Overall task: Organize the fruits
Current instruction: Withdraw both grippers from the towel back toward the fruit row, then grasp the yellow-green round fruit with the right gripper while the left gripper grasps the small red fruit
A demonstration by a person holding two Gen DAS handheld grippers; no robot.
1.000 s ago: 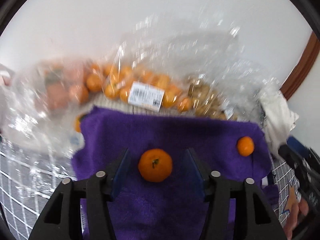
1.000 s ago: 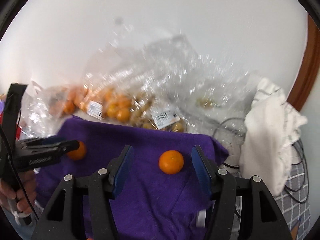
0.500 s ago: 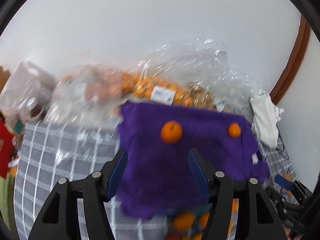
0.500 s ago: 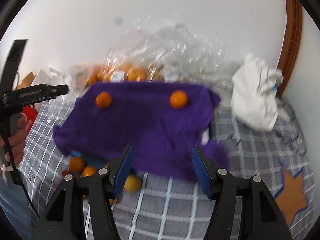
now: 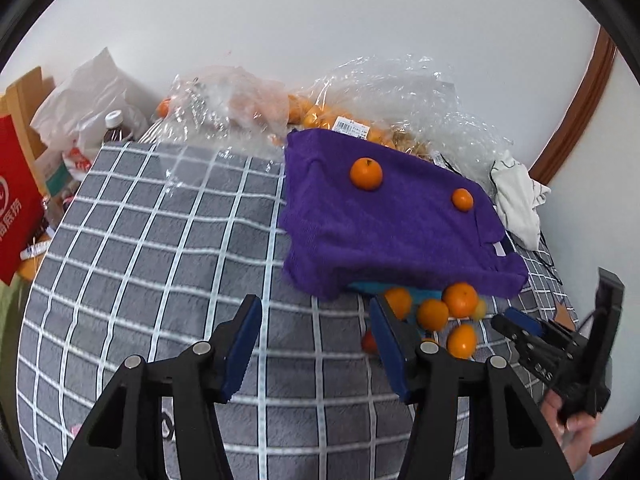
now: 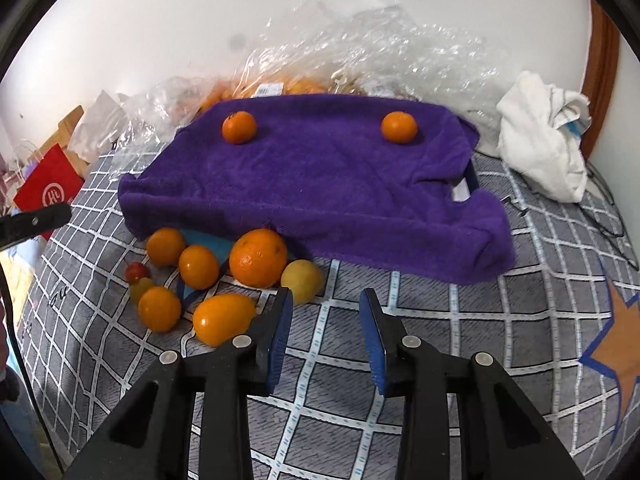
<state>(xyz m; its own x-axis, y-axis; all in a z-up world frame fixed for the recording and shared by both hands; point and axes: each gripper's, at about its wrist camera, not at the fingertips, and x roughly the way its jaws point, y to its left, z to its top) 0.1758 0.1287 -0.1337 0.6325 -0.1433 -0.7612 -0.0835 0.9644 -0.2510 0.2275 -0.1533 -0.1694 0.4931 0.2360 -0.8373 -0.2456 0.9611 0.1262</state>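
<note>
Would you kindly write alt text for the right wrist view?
The open right gripper hovers over a grey checked cloth, beside loose orange fruits lying at the edge of a purple towel. Two small oranges sit apart on the towel, with clear plastic bags behind.

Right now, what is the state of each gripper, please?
Left gripper: open, holding nothing, above the checked cloth.
Right gripper: open, holding nothing, near the loose oranges.
</note>
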